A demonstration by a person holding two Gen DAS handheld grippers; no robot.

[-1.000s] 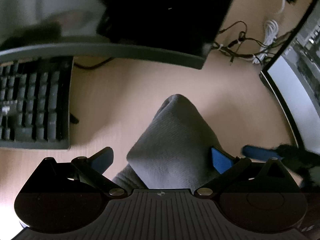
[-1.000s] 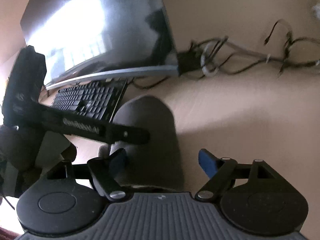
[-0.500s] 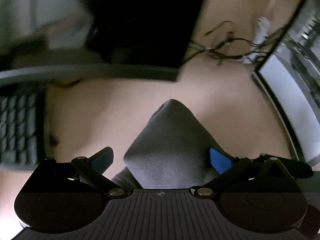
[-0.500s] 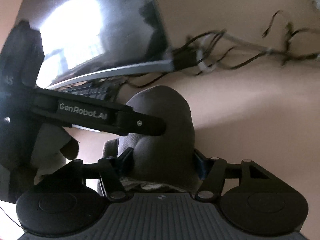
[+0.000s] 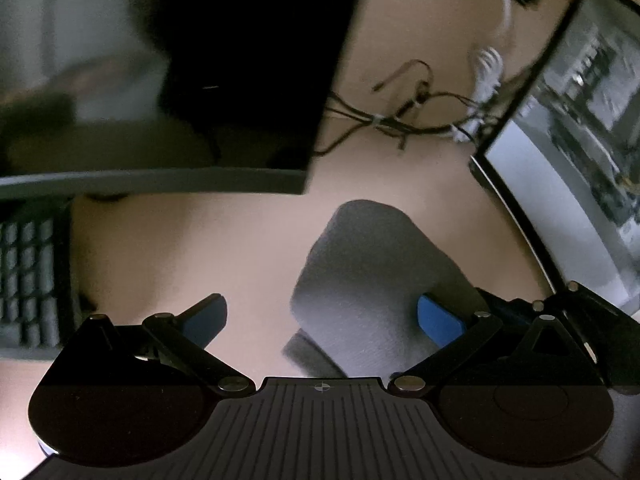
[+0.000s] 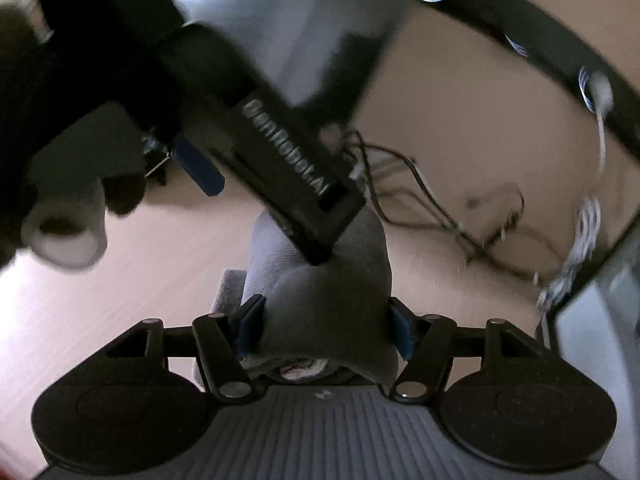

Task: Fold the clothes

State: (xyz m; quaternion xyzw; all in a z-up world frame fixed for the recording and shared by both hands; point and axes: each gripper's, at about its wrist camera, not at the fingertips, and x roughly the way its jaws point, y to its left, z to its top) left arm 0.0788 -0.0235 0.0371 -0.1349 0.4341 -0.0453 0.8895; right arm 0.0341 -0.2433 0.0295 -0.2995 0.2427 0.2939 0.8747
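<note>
Sock bundle squeezed by one gripper, loose in the other

Grey knitted sock [image 6: 320, 300], rolled into a thick bundle, lay on the tan worktop [image 5: 224, 240] between a dark monitor [image 5: 192, 80] and a second screen [image 5: 580, 168], with a keyboard [image 5: 32, 280] off to the left. The right gripper [image 6: 324, 322] had closed down on the roll, its blue pads pressed against both sides of the cloth. The left gripper [image 5: 320, 316] stood wide open; only its right pad touched the bundle, the left pad hung over bare worktop. In the right wrist view the left tool's black finger [image 6: 304, 200] lay across the top of the roll.

Risks, as a judgement: the hold was on the outside of a soft, springy roll, so a lift or twist could let the inner layers slide out and the fold come undone. The two tools were crowded together, and a quick move could knock one against the other and drag the sock sideways. A tangle of cables [image 5: 400, 120] lay just beyond; a forward sweep might snag it or bump a screen. The right view was blurred, so finer contact was hard to tell
</note>
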